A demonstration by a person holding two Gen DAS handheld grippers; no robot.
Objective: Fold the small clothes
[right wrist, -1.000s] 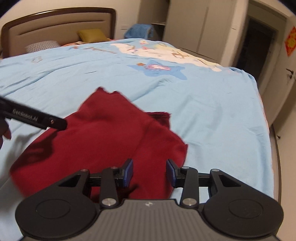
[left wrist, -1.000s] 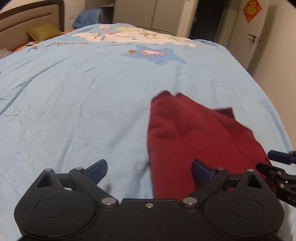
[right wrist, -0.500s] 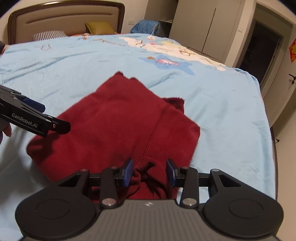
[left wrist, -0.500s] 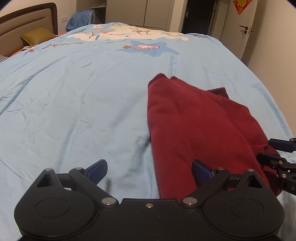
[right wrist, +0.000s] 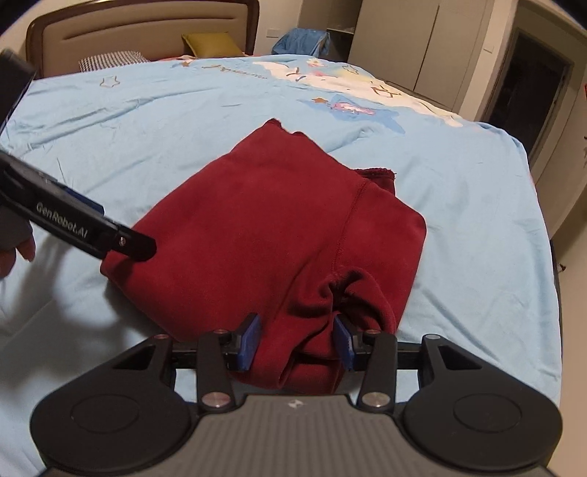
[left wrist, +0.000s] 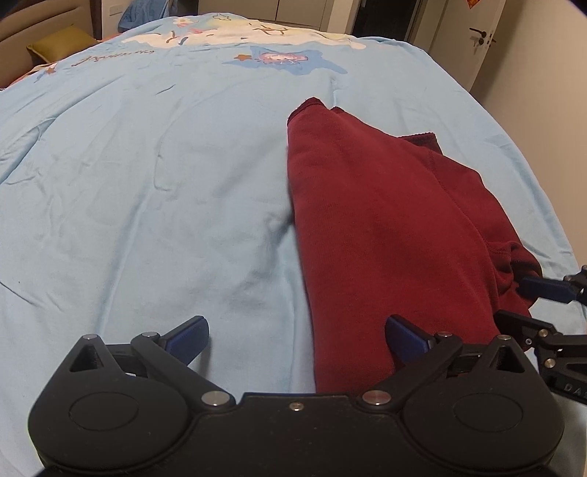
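Observation:
A dark red garment (left wrist: 385, 220) lies folded on the light blue bed cover (left wrist: 146, 183), its long fold running away from me. My left gripper (left wrist: 296, 323) stands wide open over the garment's near left edge, nothing pressed between its pads. In the right wrist view the garment (right wrist: 264, 227) fills the middle, and a bunched near corner sits between the pads of my right gripper (right wrist: 296, 330). Those jaws are opening and the cloth rests loose on the bed. One left finger (right wrist: 84, 227) hangs over the garment's left corner.
The bed cover (right wrist: 477, 205) spreads wide to the left and beyond the garment. A headboard (right wrist: 146, 33) and a yellow pillow (right wrist: 211, 44) are at the far end. Wardrobes (right wrist: 396, 40) and a dark doorway (right wrist: 528, 88) stand past the bed's right edge. A hand (right wrist: 14, 249) shows at far left.
Both grippers came lower and nearer the bed with the garment, which now lies flat. The right jaws spread wider around the bunched corner. The left jaws stayed wide open.

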